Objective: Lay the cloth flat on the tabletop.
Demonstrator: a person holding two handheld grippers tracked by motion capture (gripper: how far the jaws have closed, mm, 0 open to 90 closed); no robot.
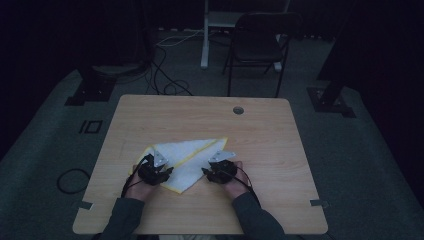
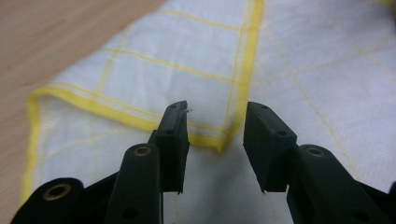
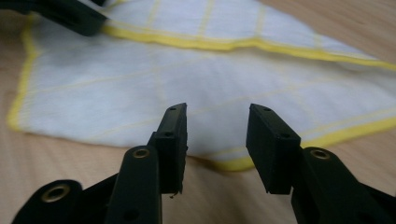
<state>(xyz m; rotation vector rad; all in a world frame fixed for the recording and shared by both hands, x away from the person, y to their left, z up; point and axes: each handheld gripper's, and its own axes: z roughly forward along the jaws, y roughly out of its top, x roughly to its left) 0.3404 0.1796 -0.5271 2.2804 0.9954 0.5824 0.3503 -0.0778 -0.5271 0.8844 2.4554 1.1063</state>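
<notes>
We've got the white cloth (image 1: 187, 159) with yellow edging lying folded on the wooden table (image 1: 260, 145), near its front edge. Our left gripper (image 2: 215, 131) hangs over a folded corner, jaws apart with nothing pinched — same for our right gripper (image 3: 215, 130), spread just short of the cloth's near corner. The high view is dim, so the folds are probably two layers; the grippers cover the cloth's near edge.

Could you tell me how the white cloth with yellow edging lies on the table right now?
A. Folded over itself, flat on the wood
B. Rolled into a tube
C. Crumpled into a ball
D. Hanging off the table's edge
A: the cloth lies flat on the table, one yellow-edged layer folded over another.
</notes>
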